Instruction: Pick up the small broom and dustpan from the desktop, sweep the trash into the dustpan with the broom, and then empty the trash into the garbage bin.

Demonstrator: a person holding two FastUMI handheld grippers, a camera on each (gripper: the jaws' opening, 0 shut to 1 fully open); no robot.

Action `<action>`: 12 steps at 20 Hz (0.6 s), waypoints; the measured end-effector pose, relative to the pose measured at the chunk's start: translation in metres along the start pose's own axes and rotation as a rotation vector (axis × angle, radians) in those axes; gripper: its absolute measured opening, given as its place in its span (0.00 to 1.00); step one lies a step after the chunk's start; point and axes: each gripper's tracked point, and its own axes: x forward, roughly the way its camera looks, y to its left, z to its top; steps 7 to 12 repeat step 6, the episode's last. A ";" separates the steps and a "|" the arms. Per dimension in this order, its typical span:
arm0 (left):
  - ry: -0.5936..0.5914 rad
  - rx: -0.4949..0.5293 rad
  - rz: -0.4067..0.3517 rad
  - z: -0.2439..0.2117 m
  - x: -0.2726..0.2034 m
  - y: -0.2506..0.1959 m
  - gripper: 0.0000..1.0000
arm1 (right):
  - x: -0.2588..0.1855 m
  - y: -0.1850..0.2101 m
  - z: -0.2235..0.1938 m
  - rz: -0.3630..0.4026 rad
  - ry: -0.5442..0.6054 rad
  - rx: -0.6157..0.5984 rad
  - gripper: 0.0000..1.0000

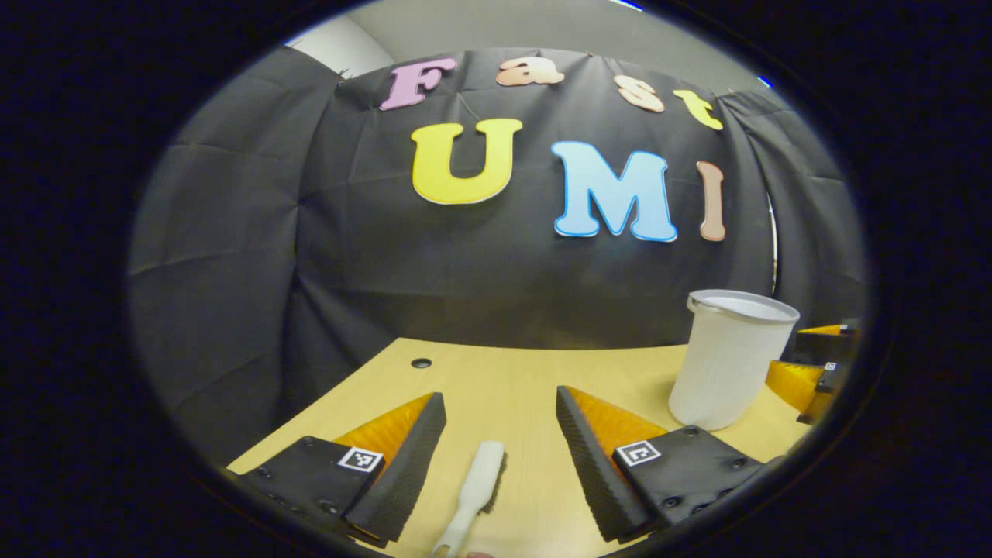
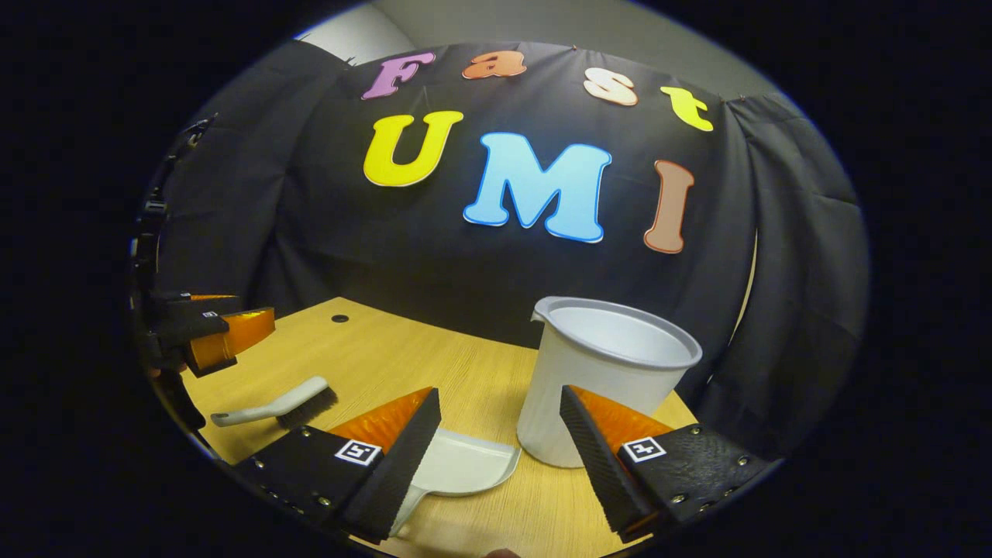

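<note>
Both grippers wide open, holding nothing. Left gripper (image 1: 501, 434) above the desk (image 1: 511, 372), small broom (image 1: 473, 496) lying flat between its fingers, handle toward the camera, untouched. Right gripper (image 2: 500, 434) likewise spread over the dustpan (image 2: 465, 465), which sits flat just left of the white garbage bin (image 2: 597, 372). Same broom seen from the right gripper view at far left, bristles down. No trash discernible on the wood. Nothing done yet by the look of it: pick-ups, sweeping, emptying into the bin all remaining.
</note>
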 end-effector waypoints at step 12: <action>-0.066 -0.009 -0.013 0.036 -0.004 0.007 0.94 | -0.007 -0.009 0.023 -0.078 -0.080 0.034 0.97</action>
